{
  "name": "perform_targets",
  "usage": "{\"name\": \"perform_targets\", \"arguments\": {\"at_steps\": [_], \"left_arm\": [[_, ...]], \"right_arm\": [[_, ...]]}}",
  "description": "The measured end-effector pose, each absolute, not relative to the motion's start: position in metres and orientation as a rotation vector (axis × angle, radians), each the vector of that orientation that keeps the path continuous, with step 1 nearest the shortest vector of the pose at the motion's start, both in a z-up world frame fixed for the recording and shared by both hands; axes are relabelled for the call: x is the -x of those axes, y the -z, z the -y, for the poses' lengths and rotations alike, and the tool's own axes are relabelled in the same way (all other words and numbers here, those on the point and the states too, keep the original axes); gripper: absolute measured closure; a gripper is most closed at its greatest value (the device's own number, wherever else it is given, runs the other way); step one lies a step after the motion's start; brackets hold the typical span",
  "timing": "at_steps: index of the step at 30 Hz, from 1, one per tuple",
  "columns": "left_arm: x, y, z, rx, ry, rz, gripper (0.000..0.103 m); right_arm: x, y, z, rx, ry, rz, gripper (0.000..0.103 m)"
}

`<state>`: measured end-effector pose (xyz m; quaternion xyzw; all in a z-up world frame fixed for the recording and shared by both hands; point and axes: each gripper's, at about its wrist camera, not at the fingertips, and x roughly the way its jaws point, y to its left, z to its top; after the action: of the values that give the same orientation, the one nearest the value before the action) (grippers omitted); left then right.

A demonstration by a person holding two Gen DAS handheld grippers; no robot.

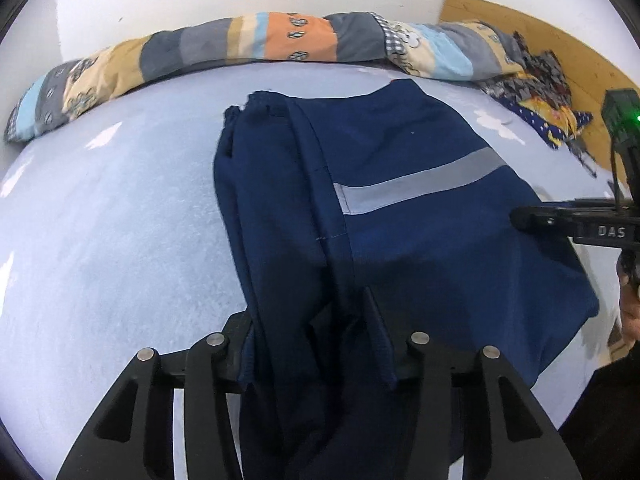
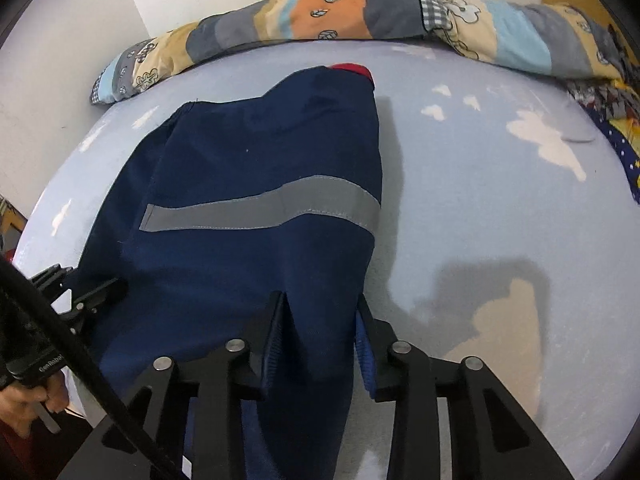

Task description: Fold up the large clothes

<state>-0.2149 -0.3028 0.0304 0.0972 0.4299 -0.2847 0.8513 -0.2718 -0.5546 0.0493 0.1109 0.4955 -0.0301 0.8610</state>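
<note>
A navy garment (image 1: 400, 152) with a grey reflective stripe (image 1: 420, 184) lies spread on the pale blue bed sheet (image 1: 120, 220). Its near left edge rises, bunched, between the fingers of my left gripper (image 1: 316, 320), which is shut on the cloth. In the right wrist view the same garment (image 2: 240, 152) shows its stripe (image 2: 260, 208) and a red patch (image 2: 352, 68) at the far end. My right gripper (image 2: 320, 320) pinches a raised fold at the near right edge. Each gripper shows in the other's view: the right gripper (image 1: 520, 216) and the left gripper (image 2: 100, 292).
A rolled patchwork quilt (image 1: 280, 40) runs along the wall at the bed's far side. A patterned cloth pile (image 1: 536, 80) lies by the wooden headboard (image 1: 540, 40) at the right. A person's hand (image 2: 20, 404) holds the left gripper's handle. Bare sheet (image 2: 480, 200) stretches right of the garment.
</note>
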Motion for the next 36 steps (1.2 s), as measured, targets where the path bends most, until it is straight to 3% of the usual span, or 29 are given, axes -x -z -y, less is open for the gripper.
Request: {"name": "perform_targets", "arguments": {"at_steps": [2, 3, 5, 10, 14, 16, 17, 19, 20, 23, 26, 30, 36], "left_arm": [[0.219, -0.035, 0.294, -0.168, 0.577, -0.917, 0.049], [0.223, -0.039, 0.287, -0.148, 0.574, -0.927, 0.047], [0.230, -0.040, 0.280, -0.136, 0.564, -0.940, 0.037], [0.248, -0.032, 0.272, -0.144, 0.551, -0.972, 0.025], [0.249, -0.025, 0.272, -0.144, 0.553, -0.973, 0.027], [0.249, -0.023, 0.275, -0.143, 0.582, -0.983, 0.042], [0.251, -0.024, 0.276, -0.145, 0.591, -0.977, 0.045], [0.258, -0.029, 0.277, -0.174, 0.600, -0.939, 0.059], [0.262, -0.032, 0.277, -0.185, 0.599, -0.921, 0.061], [0.267, -0.030, 0.277, -0.214, 0.598, -0.912, 0.059], [0.270, -0.027, 0.278, -0.238, 0.596, -0.903, 0.057], [0.274, -0.047, 0.257, -0.137, 0.595, -0.886, 0.055], [0.283, -0.054, 0.257, -0.119, 0.607, -0.852, 0.052]], "right_arm": [[0.282, -0.059, 0.561, -0.285, 0.081, -1.009, 0.058], [0.289, -0.063, 0.565, -0.308, 0.094, -1.002, 0.048], [0.306, -0.068, 0.571, -0.379, 0.099, -0.998, 0.040], [0.351, -0.058, 0.570, -0.538, 0.057, -1.021, 0.036], [0.372, -0.034, 0.555, -0.626, 0.014, -1.061, 0.036], [0.371, -0.026, 0.549, -0.631, 0.012, -1.080, 0.043], [0.371, -0.024, 0.550, -0.639, 0.015, -1.080, 0.048], [0.374, -0.029, 0.553, -0.651, 0.020, -1.057, 0.056], [0.376, -0.033, 0.550, -0.627, 0.020, -1.045, 0.060], [0.382, -0.044, 0.534, -0.473, 0.065, -1.009, 0.062], [0.379, -0.027, 0.538, -0.493, 0.089, -1.068, 0.060], [0.389, -0.045, 0.545, -0.515, 0.079, -1.032, 0.055], [0.412, -0.085, 0.538, -0.417, 0.161, -0.838, 0.054]]}}
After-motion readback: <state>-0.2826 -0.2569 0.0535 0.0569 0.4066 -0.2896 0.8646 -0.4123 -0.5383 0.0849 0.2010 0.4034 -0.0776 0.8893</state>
